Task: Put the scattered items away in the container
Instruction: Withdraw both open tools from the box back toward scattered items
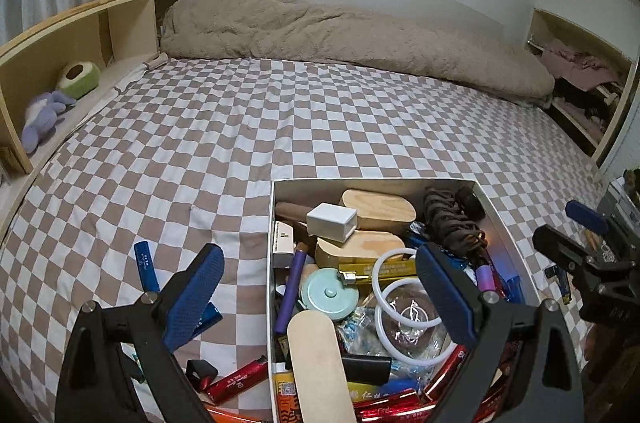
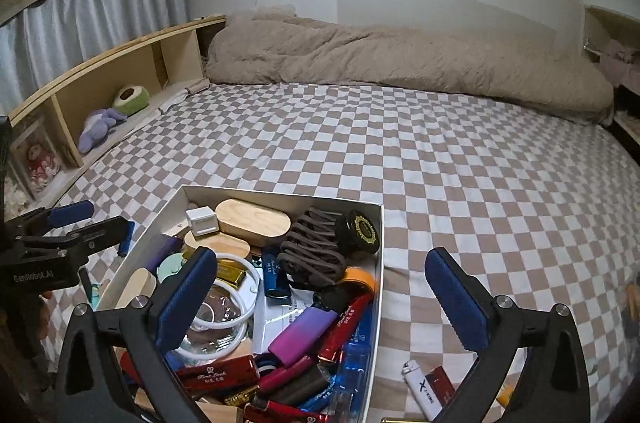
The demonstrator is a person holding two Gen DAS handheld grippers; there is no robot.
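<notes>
near end of the white box (image 2: 280,192) cut off by the bottom edge in both views. red lighter (image 2: 442,387) partly behind the right finger. orange thing (image 1: 230,416) cropped at the frame bottom, unidentifiable. lowest box contents buried, unreadable.

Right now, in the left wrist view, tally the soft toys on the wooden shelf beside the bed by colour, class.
Purple soft toy: 1
Green soft toy: 1
Total: 2
</notes>
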